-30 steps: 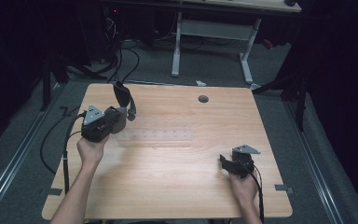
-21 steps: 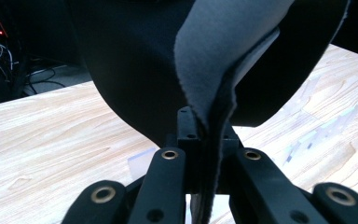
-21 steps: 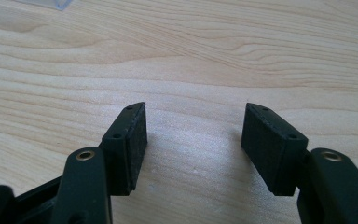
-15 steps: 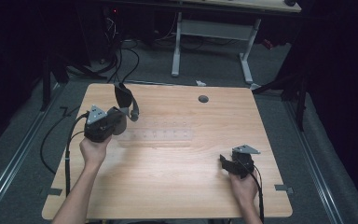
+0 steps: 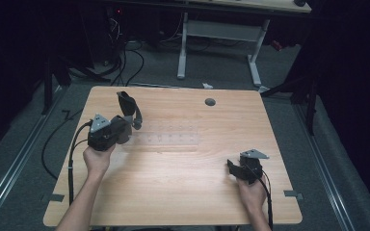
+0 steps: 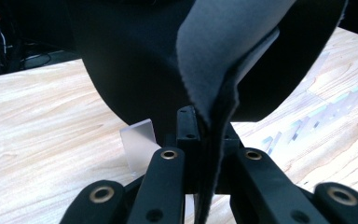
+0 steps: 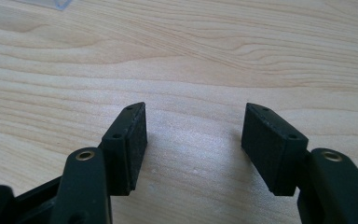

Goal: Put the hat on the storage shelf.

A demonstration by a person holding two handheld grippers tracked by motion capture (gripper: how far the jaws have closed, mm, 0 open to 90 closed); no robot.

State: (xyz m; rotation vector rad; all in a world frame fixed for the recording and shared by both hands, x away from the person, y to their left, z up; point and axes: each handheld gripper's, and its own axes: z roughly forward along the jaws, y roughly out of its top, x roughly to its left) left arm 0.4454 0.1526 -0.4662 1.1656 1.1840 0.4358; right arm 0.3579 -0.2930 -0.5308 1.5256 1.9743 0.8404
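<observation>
A dark grey piece of felt-like cloth point(image 5: 127, 106) stands up from the far left of the wooden table point(image 5: 183, 192). My left gripper point(image 5: 135, 125) is shut on its lower edge. In the left gripper view the cloth point(image 6: 223, 46) rises folded from between the closed pads point(image 6: 186, 126), with a small translucent block point(image 6: 139, 142) on the table just behind them. My right gripper point(image 5: 232, 166) rests at the near right of the table, a hand around it. The right gripper view has that gripper point(image 7: 193, 140) open, with bare wood between its pads.
A clear plastic sheet point(image 5: 166, 139) lies flat in the middle of the table, to the right of the left gripper. A round cable hole point(image 5: 210, 102) is near the far edge. Cables point(image 5: 125, 62) and a white desk frame point(image 5: 221, 43) lie on the floor beyond.
The left gripper and its cloth have shifted very slightly toward the near right. The right gripper has stayed where it was.
</observation>
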